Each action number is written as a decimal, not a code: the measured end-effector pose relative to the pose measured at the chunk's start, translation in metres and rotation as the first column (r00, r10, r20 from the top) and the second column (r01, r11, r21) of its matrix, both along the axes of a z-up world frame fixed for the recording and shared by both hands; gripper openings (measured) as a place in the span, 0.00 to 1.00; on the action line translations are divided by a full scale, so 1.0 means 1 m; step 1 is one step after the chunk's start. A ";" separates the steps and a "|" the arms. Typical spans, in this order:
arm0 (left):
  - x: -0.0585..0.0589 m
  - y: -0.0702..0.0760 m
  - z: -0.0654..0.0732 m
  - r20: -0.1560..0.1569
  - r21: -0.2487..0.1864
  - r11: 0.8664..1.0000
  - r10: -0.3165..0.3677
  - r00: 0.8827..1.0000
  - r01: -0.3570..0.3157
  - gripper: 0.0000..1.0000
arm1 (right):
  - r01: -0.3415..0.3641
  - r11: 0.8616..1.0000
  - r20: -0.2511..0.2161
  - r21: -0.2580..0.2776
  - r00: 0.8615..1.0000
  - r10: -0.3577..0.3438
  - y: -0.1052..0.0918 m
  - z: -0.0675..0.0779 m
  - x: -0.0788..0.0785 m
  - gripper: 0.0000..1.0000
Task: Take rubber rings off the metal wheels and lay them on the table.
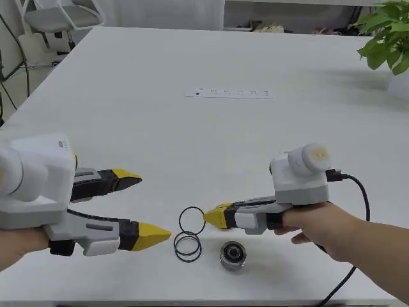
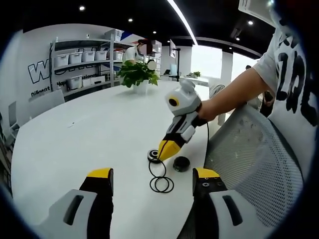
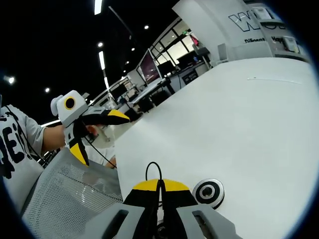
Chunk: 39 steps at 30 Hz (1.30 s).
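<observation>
With right claw (image 1: 209, 217) pinching a rubber ring (image 1: 192, 220) near the metal wheel (image 1: 232, 254) and left claw (image 1: 152, 207) spread, lower it flat onto the desk (image 1: 255, 141) beside the laid rings (image 1: 187, 246), then release.

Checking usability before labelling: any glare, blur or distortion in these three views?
Head view: soft even light, faint shadows, white table nearly blown out, rubber rings crisp. Left gripper view: fisheye bowing, ceiling strip light glaring. Right gripper view: rolled, dark ceiling; metal wheel and the rubber ring in the shut right hand-held gripper sharp.
</observation>
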State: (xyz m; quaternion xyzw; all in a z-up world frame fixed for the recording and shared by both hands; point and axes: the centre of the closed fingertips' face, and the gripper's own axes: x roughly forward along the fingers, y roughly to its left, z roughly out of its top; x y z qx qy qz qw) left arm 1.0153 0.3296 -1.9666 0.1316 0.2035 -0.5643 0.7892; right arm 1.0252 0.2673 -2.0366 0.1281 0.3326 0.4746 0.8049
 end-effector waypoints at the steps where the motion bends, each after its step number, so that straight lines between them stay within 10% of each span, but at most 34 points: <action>1: 0.000 0.001 0.000 -0.001 -0.001 1.000 0.004 1.000 -0.004 0.62 | -0.005 1.000 -0.004 -0.005 1.000 0.005 0.001 -0.001 -0.001 0.00; 39: -0.005 0.020 -0.007 -0.023 0.024 0.999 0.048 0.999 -0.047 0.63 | -0.015 0.995 -0.071 -0.098 0.997 0.008 0.010 -0.031 -0.005 0.00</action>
